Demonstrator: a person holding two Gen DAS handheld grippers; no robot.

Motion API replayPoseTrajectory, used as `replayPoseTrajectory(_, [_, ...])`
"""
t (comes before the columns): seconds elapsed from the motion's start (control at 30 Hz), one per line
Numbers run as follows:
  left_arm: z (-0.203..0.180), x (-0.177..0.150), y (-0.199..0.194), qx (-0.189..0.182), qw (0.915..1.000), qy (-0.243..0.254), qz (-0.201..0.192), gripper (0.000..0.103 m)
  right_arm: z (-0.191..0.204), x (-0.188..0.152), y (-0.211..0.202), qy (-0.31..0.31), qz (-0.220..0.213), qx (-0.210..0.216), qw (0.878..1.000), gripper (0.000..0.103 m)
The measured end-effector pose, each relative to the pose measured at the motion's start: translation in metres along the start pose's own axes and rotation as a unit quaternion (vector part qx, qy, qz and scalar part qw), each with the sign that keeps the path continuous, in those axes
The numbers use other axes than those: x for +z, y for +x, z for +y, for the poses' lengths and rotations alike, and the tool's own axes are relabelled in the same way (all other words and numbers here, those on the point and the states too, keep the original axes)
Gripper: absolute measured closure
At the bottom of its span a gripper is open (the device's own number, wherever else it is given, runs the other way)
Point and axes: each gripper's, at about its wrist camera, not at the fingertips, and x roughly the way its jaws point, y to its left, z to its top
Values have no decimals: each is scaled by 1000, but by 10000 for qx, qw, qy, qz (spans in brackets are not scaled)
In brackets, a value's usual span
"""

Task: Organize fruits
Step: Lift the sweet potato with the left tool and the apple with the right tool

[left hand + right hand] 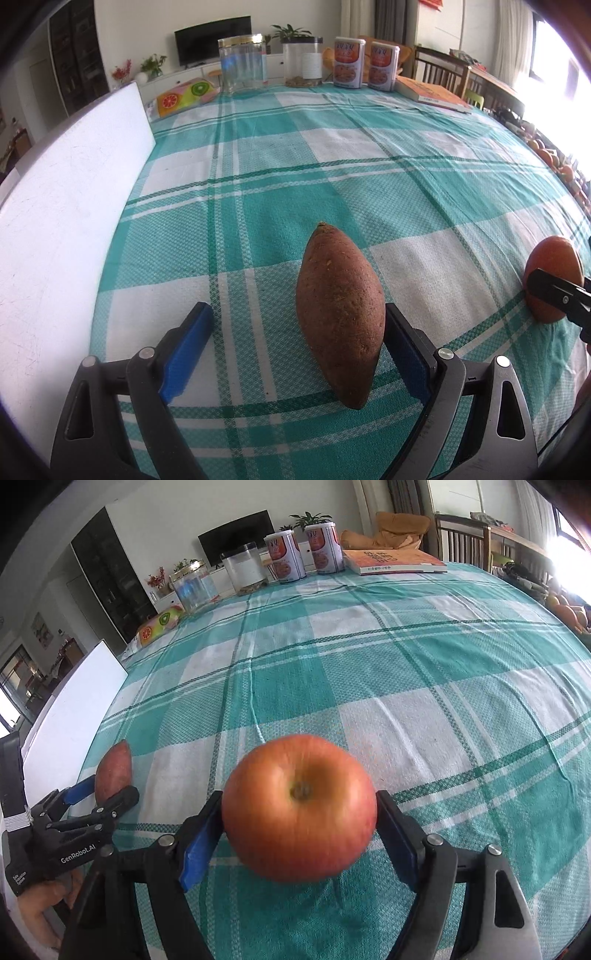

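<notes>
On the left, the sweet potato [340, 317] lies lengthwise on the checked cloth of the table [332, 155], near the table's front edge. It sits between the fingers of the left tongs [299, 354], whose jaws stand well apart: the right pad seems to rest against its flank, while the left pad is clear of it, so it is not clamped.

Further right, also near the front edge, the apple [299, 806] sits stem-hollow up between the fingers of the right tongs [300, 836]. The jaws stand wide, the pads just at its sides. Slight blur hides whether they press, but the apple looks set down on the cloth and not gripped.

By my reading, both pieces now lie side by side along the front edge, each apparently released or not yet taken. No bowl or tray for them shows. Whether more fruit remains to be moved cannot be told; some orange fruit [565, 609] shows dimly beyond the table's right edge.
</notes>
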Motion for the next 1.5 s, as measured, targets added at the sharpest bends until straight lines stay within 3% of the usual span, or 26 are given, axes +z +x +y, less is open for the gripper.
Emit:
replayPoseTrajectory(0.07, [0,0,0,-1,10000,0,0,10,2,-2,0,-58,-38,-220,9997,7])
replayPoseTrajectory(0.33, [0,0,0,3,10000,0,0,10,10,-6,9,-335,154,-580,9976,7])
replayPoseTrajectory(0.53, [0,0,0,3,10000,-1,0,10,19,-10,15,-638,250,-903,9936,0])
replayPoseTrajectory(1.5, [1,0,1,50,10000,-19,14,7,19,-11,14,-664,261,-856,9938,0])
